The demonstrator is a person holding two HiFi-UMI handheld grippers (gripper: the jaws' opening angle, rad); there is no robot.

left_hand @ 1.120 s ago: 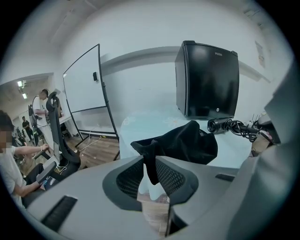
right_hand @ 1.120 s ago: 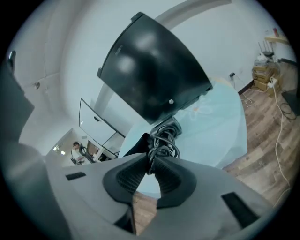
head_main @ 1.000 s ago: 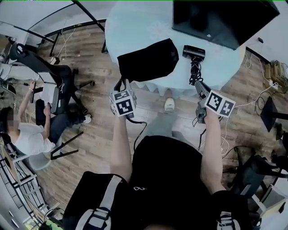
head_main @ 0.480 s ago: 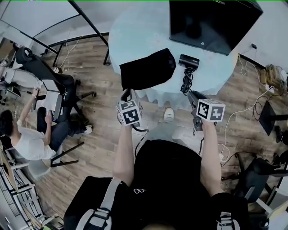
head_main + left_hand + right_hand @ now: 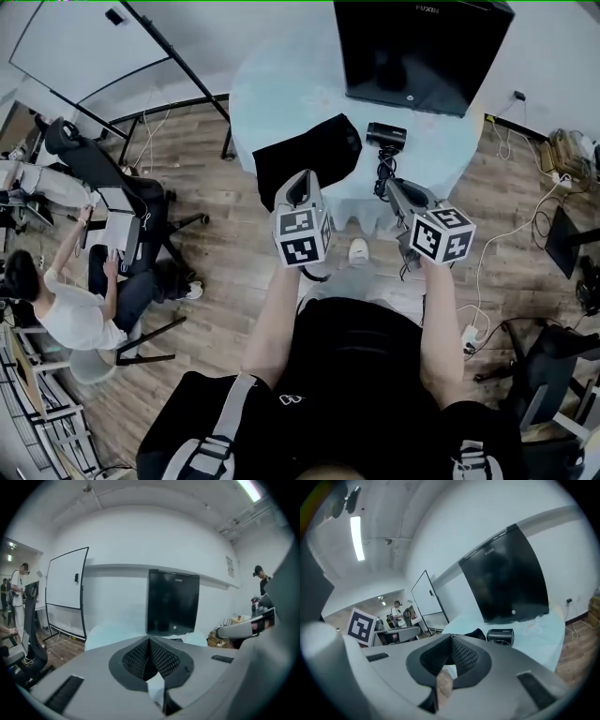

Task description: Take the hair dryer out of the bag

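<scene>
Both tongs stand higher and closer to the person than a second ago, when the left tongs [image 5: 302, 180] hung at the near edge of the bag [image 5: 307, 157] and the right tongs [image 5: 395, 186] sat low by the cord [image 5: 382, 174]. Now they are held up side by side in front of the worktop [image 5: 272, 84], clear of everything on it. Their marker cubes show larger in the head view. The jaws of both have just been closing, and each gripper view shows its ribbed pads pressed together with nothing between them. The hair dryer [image 5: 386, 135] lies out of the bag, on the worktop just to the bag's right and in front of the black screen [image 5: 417, 47]. Its cord trails toward the near edge. Bag and hair dryer lie as they did in the earlier frames, with the bag flat and slack.
</scene>
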